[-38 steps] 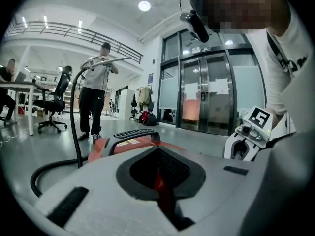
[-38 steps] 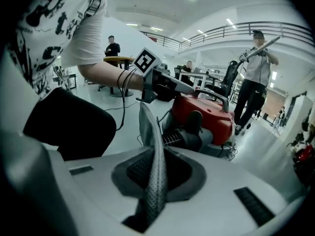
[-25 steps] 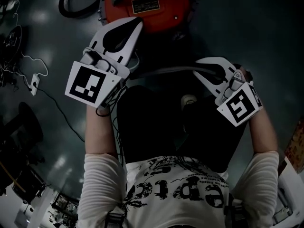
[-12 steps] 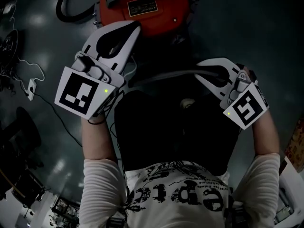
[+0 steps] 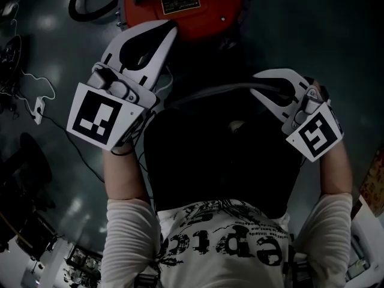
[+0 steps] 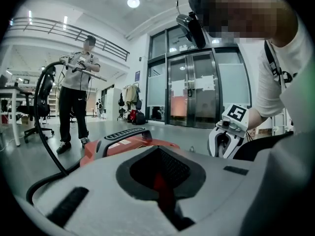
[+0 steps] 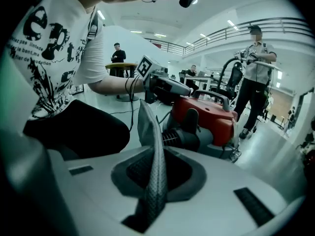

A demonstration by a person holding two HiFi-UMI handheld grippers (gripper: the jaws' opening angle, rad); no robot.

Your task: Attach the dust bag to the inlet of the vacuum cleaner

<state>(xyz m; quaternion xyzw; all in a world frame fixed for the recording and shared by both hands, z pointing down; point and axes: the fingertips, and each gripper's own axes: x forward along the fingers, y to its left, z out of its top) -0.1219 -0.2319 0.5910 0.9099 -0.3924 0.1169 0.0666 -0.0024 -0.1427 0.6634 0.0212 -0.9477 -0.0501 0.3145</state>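
Note:
The red vacuum cleaner (image 5: 183,5) lies on the floor ahead of my knees; the right gripper view shows its black ribbed inlet (image 7: 179,137). A grey dust bag (image 5: 210,92) stretches as a thin strip between my hands. My right gripper (image 5: 259,78) is shut on its edge, and the mesh fabric (image 7: 153,166) stands up between the pads. My left gripper (image 5: 173,30) is shut beside the vacuum's near side, its tips close to the bag's other end. Nothing shows as held in the left gripper (image 6: 162,191); only red shows in its slit.
A black hose (image 5: 90,8) curls beside the vacuum at the upper left. A white cable and plug (image 5: 39,104) lie on the dark floor at the left. A person (image 6: 74,97) with grippers stands beyond the vacuum. My black-clad legs (image 5: 222,161) fill the middle.
Both grippers stay almost where they were, the right one still shut on the bag. The vacuum sits slightly higher in the head view as the camera tilts.

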